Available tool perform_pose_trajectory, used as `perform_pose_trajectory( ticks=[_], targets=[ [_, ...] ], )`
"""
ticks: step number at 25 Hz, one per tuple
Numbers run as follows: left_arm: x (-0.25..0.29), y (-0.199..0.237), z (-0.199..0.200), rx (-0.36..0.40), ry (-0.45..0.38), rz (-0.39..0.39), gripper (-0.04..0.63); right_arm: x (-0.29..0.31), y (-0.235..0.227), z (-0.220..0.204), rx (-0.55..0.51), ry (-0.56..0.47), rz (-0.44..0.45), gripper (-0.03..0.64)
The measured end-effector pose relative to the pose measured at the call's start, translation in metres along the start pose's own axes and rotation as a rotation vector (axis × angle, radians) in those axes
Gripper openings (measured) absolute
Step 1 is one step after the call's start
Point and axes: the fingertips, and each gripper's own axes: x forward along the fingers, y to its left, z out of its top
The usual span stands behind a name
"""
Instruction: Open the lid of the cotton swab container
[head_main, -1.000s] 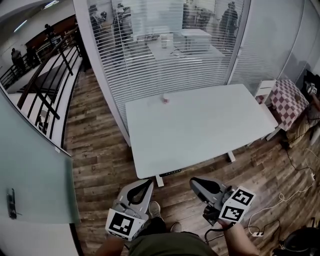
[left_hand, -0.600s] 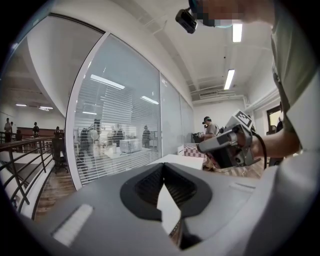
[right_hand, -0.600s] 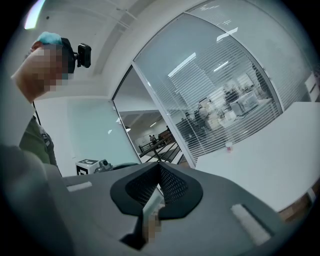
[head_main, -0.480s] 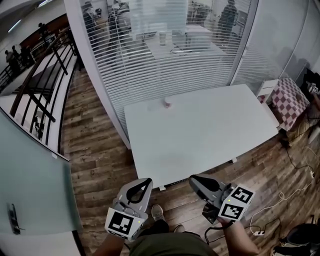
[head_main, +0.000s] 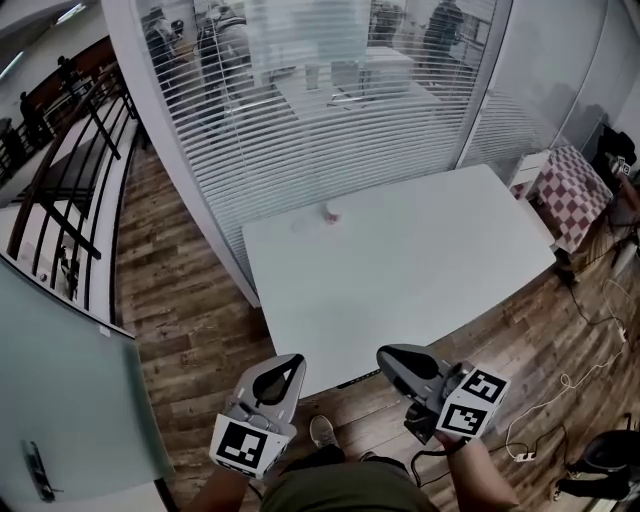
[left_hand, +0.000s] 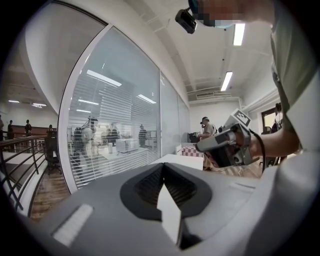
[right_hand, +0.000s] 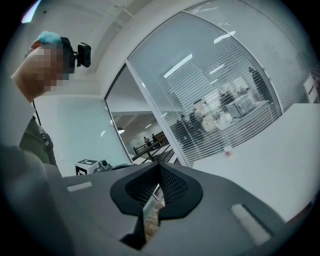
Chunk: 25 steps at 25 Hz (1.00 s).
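Note:
A small pinkish cotton swab container (head_main: 329, 213) stands alone at the far edge of the white table (head_main: 420, 270), close to the glass wall. In the right gripper view the container (right_hand: 228, 150) is a tiny shape far ahead. My left gripper (head_main: 292, 362) and right gripper (head_main: 384, 355) are held side by side over the wooden floor just short of the table's near edge, far from the container. Both are shut with nothing between the jaws, as the left gripper view (left_hand: 163, 167) and the right gripper view (right_hand: 159, 167) show. The right gripper (left_hand: 222, 144) also appears in the left gripper view.
A glass wall with blinds (head_main: 330, 120) runs behind the table, with people and desks beyond it. A checked seat (head_main: 568, 202) and a white cabinet (head_main: 528, 172) stand at the right. Cables (head_main: 560, 390) lie on the wooden floor. A frosted door (head_main: 60, 400) is at the left.
Both grippers and the head camera have moved forward together; the table's near edge now lies closer to the gripper tips. Both grippers stay shut.

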Motion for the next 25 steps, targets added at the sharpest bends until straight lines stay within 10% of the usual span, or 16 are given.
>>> perform_pose_trajectory(
  ticks=[25],
  targets=[
    [0.059,0.041,-0.011,-0.027,0.050,0.037,0.008,0.043,-0.068,0.021,0.030,0.022,0.019,0.009]
  ],
)
